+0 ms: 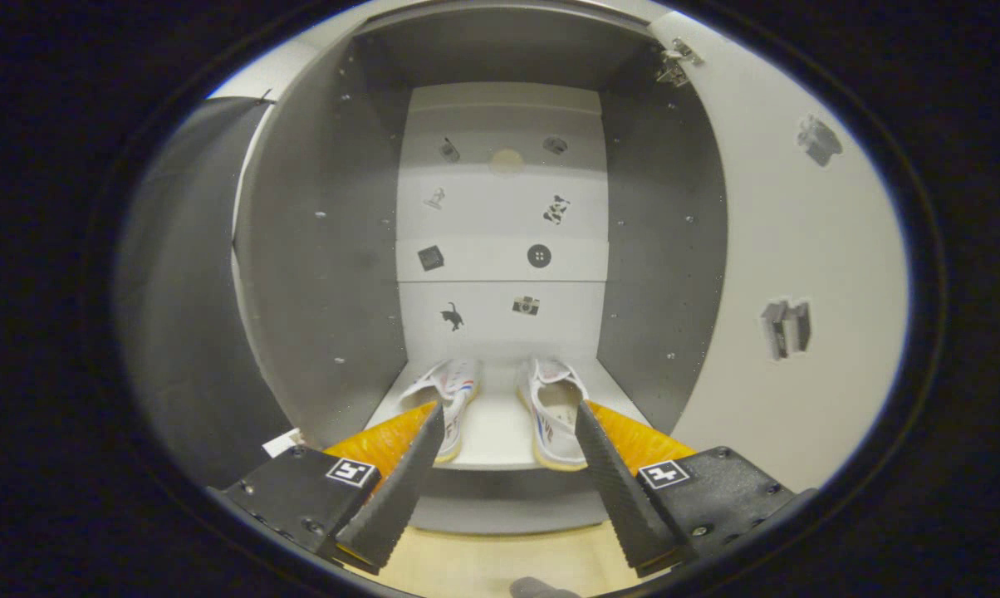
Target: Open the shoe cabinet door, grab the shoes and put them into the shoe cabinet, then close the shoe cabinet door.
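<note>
Seen from the gripper's own camera, an open shoe cabinet (500, 249) stands straight ahead, with grey side walls and a white back panel dotted with small stickers. Its door (791, 274) is swung wide to the right, a broad white panel with a hinge at its top inner corner and two small clips on its face. Being a large hinged board, the door should swing easily if pushed on its face or free edge, away from the hinge

On the cabinet's white bottom shelf (496, 436) sits a pair of white canvas shoes (500, 403), side by side with a gap between them, toes toward the back. They look light and soft, with flexible uppers and firmer rubber soles, so the heel or the rim of the opening would give the best hold

At the bottom of the view, the gripper (510, 428) holds its two black ridged fingers (400, 490) wide apart and empty, just in front of the shelf edge, one tip overlapping each shoe in the view
</note>
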`<action>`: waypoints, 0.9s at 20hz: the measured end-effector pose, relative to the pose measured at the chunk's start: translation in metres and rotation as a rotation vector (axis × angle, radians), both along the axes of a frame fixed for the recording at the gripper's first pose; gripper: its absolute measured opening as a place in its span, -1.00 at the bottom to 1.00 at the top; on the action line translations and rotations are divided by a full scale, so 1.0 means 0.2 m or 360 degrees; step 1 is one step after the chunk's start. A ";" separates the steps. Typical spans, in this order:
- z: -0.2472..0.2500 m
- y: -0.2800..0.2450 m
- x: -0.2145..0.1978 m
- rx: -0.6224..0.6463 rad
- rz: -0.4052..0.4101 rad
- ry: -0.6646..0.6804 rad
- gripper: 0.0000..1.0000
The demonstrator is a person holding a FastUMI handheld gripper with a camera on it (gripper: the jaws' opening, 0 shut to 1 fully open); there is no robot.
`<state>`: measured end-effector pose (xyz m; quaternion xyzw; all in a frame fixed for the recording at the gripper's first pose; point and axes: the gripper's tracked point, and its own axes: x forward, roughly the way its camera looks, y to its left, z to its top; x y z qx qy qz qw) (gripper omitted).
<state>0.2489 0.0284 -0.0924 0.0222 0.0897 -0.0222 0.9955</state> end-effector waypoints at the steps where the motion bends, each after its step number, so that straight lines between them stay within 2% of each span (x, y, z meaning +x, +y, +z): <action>1: 0.01 0.01 -0.08 0.0000 0.0010 -0.0013 1.00; 11: 0.17 -0.02 -0.90 -0.0002 0.0094 -0.0148 1.00; 18: 0.25 -0.41 -1.42 0.0041 -0.0013 -0.0189 1.00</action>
